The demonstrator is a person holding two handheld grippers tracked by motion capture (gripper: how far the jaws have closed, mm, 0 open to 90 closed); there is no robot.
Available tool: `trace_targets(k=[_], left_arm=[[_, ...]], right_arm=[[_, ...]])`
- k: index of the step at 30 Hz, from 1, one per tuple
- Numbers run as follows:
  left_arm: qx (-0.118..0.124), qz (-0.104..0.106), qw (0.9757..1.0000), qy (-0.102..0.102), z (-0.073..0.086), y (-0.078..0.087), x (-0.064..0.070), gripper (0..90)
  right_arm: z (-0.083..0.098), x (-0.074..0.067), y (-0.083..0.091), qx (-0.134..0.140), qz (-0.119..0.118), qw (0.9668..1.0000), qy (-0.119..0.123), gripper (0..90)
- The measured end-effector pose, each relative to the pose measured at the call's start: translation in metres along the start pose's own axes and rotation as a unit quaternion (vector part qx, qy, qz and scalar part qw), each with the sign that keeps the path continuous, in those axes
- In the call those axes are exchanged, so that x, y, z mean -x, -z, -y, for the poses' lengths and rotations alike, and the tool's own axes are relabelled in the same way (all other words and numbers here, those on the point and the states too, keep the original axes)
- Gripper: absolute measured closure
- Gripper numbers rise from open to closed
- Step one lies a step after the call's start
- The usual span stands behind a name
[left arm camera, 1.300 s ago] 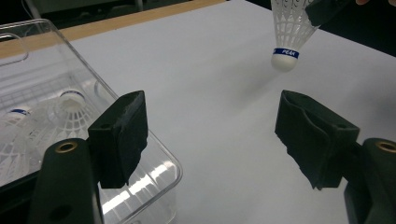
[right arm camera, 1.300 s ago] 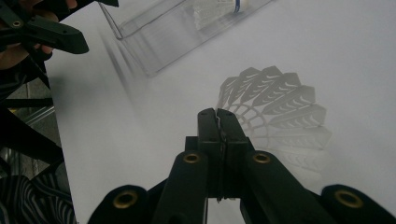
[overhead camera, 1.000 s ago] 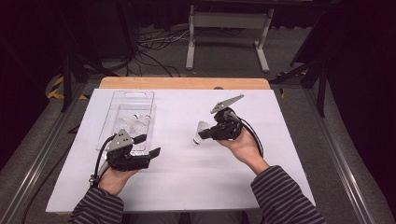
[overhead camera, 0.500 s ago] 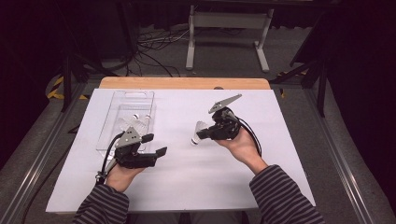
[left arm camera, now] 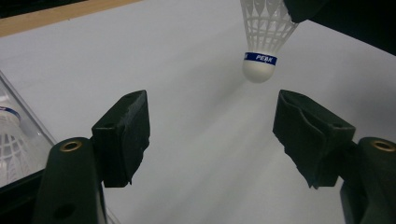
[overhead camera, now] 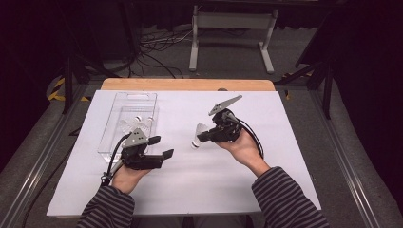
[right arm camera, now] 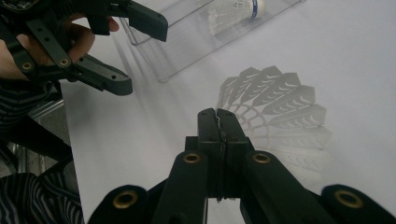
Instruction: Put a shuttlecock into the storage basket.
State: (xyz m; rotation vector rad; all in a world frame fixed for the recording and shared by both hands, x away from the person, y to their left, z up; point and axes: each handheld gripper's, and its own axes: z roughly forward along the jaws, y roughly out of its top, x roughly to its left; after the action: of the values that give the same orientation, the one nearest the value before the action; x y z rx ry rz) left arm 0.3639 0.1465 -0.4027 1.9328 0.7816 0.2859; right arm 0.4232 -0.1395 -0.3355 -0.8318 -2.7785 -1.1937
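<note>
1. High view: the right gripper (overhead camera: 205, 136) is clamped shut on the feather skirt of a shuttlecock (overhead camera: 196, 135), held over the white table sheet (overhead camera: 285, 156) with its cork end towards the person's left and slightly down. Its long axis runs roughly across the table. The left gripper (overhead camera: 160, 147) has its jaws wide apart with nothing between them and points at that cork from the left, with bare sheet between the two. Behind the left gripper lies a clear plastic tray (overhead camera: 138, 97) with more shuttlecocks (overhead camera: 138, 122) in it; how many I cannot tell
2. Left gripper view: its fingers (left arm camera: 123, 135) stand spread and empty. The held shuttlecock (left arm camera: 261, 42) hangs ahead and a little right of the gap, cork (left arm camera: 258, 71) nearest, blue band above it. The tray's corner (left arm camera: 21, 121) with a shuttlecock inside sits at the left edge. In my judgement the coming move is a handover, so the left gripper would need to advance and shift right to bring the cork between its jaws
3. Right gripper view: its jaws are pressed together on the skirt (right arm camera: 275, 112). The left gripper (right arm camera: 140, 56) waits open beyond, and the tray (right arm camera: 187, 56) holds a shuttlecock (right arm camera: 233, 11) lying on its side
</note>
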Motion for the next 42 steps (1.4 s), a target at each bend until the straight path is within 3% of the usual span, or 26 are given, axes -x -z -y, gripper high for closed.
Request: trace_targets(k=[19, 34, 42], left_arm=[[-0.006, 0.016, 0.9997, -0.019, -0.012, -0.016, 0.005, 29.1], [-0.026, 0.037, 0.9986, -0.027, -0.021, -0.027, 0.010, 33.6], [-0.048, 0.044, 0.9975, -0.026, -0.023, -0.034, 0.013, 38.1]], right_arm=[[-0.010, -0.007, -0.004, 0.003, -0.011, 0.9999, 0.011, 90.0], [-0.017, -0.014, -0.009, -0.001, -0.019, 0.9996, 0.021, 90.0], [-0.019, -0.018, -0.011, -0.001, -0.025, 0.9993, 0.028, 90.0]])
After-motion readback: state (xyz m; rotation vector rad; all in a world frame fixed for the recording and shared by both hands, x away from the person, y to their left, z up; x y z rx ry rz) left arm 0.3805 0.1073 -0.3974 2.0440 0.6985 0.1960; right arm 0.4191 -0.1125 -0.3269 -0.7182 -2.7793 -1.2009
